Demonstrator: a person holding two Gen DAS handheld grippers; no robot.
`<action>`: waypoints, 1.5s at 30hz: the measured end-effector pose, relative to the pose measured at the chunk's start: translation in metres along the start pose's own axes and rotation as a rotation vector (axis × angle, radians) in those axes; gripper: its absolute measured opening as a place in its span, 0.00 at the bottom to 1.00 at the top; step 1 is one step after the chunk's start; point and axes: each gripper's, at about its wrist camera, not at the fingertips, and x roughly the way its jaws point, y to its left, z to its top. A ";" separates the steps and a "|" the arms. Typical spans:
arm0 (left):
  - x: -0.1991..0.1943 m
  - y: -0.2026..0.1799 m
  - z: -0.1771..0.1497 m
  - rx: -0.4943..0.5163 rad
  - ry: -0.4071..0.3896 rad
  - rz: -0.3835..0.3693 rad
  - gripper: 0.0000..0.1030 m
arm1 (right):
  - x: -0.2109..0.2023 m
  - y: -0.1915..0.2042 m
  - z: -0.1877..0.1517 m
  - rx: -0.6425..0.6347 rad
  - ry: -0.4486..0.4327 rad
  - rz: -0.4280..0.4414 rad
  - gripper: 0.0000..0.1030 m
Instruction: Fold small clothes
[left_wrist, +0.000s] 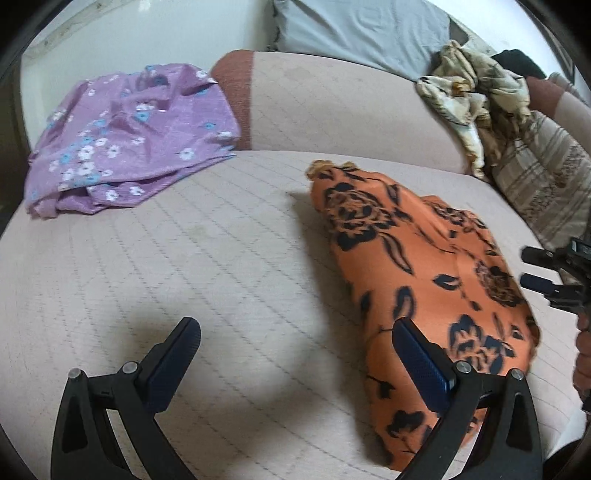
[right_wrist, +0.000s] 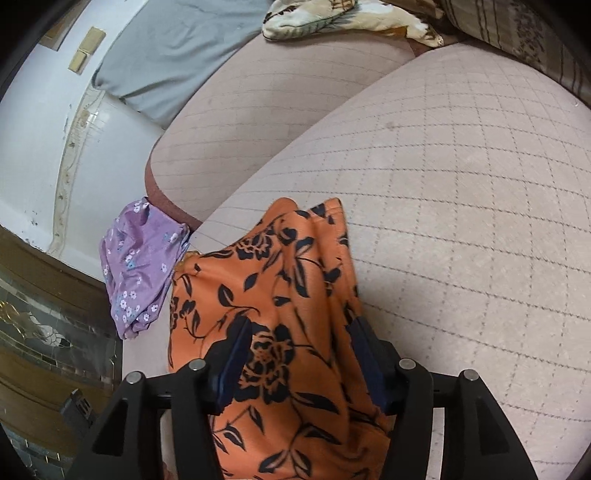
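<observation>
An orange cloth with black flowers (left_wrist: 424, 280) lies folded on the pale quilted sofa seat (left_wrist: 184, 266). My left gripper (left_wrist: 295, 332) is open just above the seat, its right finger at the cloth's near left edge. In the right wrist view the orange cloth (right_wrist: 280, 302) lies between and over the fingers of my right gripper (right_wrist: 299, 332), whose jaws stand apart around it. The right gripper also shows at the right edge of the left wrist view (left_wrist: 554, 273).
A folded purple floral garment (left_wrist: 129, 136) lies at the seat's far left by the armrest. Crumpled beige cloths (left_wrist: 476, 96) and a striped cushion (left_wrist: 546, 177) sit at the back right. A grey pillow (left_wrist: 354, 29) lies behind the backrest.
</observation>
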 end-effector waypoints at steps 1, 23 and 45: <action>-0.001 0.001 0.000 0.002 -0.007 0.005 1.00 | 0.000 -0.003 0.000 -0.003 0.000 -0.006 0.59; -0.002 -0.007 0.000 0.070 -0.028 0.068 1.00 | 0.006 -0.008 -0.002 -0.016 0.017 -0.003 0.59; -0.003 -0.009 0.000 0.069 -0.026 0.073 1.00 | 0.015 -0.008 -0.001 -0.032 0.039 0.003 0.59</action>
